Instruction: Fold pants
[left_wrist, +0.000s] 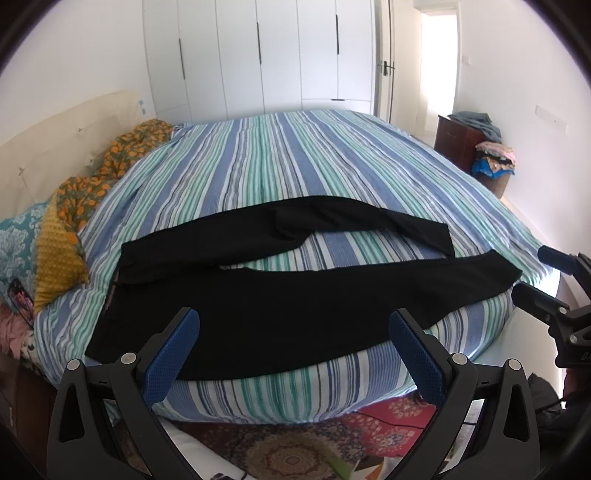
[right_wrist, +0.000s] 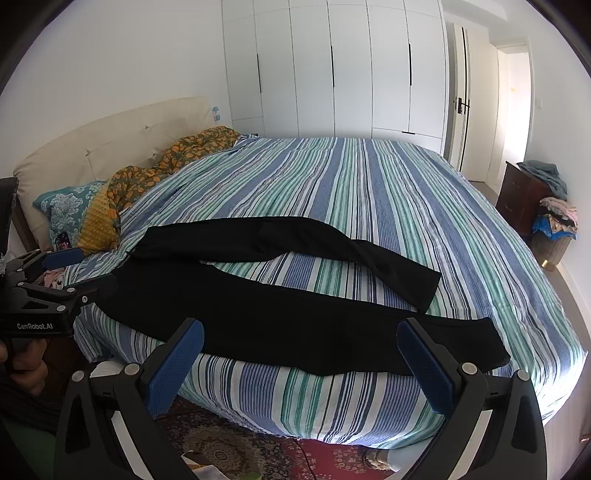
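Both tools, left (left_wrist: 293, 326) and right (right_wrist: 301, 341), hover open-fingered before the pants (left_wrist: 295, 306).

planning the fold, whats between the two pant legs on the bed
Only bare striped bedspread shows between the legs of the black pants, clearest in the right wrist view.

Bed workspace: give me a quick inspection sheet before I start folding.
Surface: striped bedspread, fairly flat.
Job's things: black pants spread unfolded near the front edge, waist toward the headboard, legs apart.
Clutter: pillows and an orange floral quilt at the head end.
Grippers: left gripper and right gripper both open, short of the pants, holding nothing.
Cables: a thin dark cable on the rug.
Surroundings: white wardrobe, wooden cabinet, clothes basket.
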